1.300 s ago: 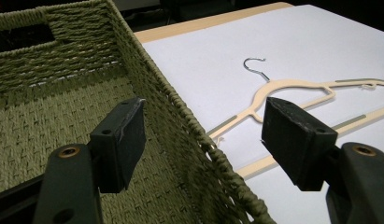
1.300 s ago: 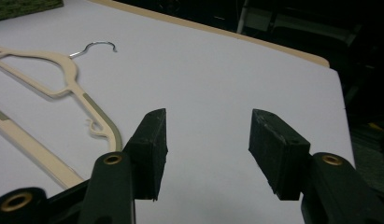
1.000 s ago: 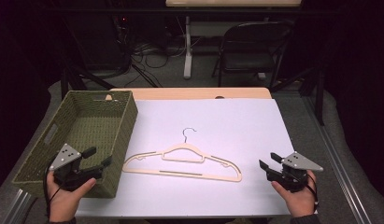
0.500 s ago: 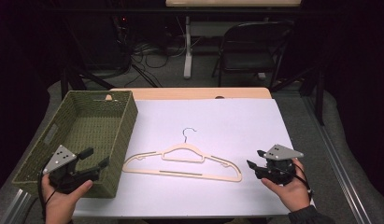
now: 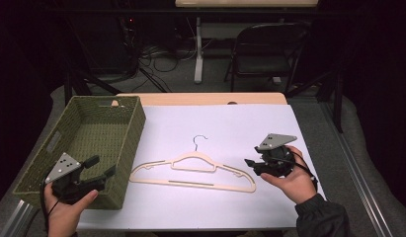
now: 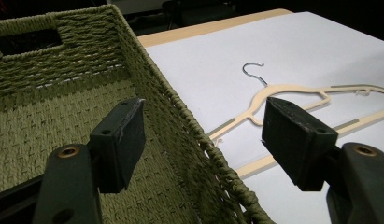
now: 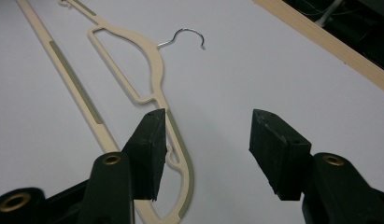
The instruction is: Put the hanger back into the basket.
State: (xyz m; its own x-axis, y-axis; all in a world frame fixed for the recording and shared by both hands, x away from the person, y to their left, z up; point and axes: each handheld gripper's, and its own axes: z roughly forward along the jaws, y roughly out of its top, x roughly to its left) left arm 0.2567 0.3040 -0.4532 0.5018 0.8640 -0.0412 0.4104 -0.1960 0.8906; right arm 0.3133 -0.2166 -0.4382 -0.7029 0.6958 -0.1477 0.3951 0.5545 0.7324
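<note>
Two open grippers, nothing held. The hanger [image 5: 193, 171] lies flat just right of the basket [image 5: 119, 106]; the right gripper [image 5: 251, 163] sits at its right end, the left gripper [image 5: 103, 167] straddles the basket's wall. Thin, flat plastic, so the jaws could easily skid off.

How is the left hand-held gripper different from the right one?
The left hand-held gripper hovers at the green woven basket, over its near rim; the right hand-held gripper sits by the end of the beige hanger. The left points right, the right points left. Both are black, open and holding nothing.
</note>
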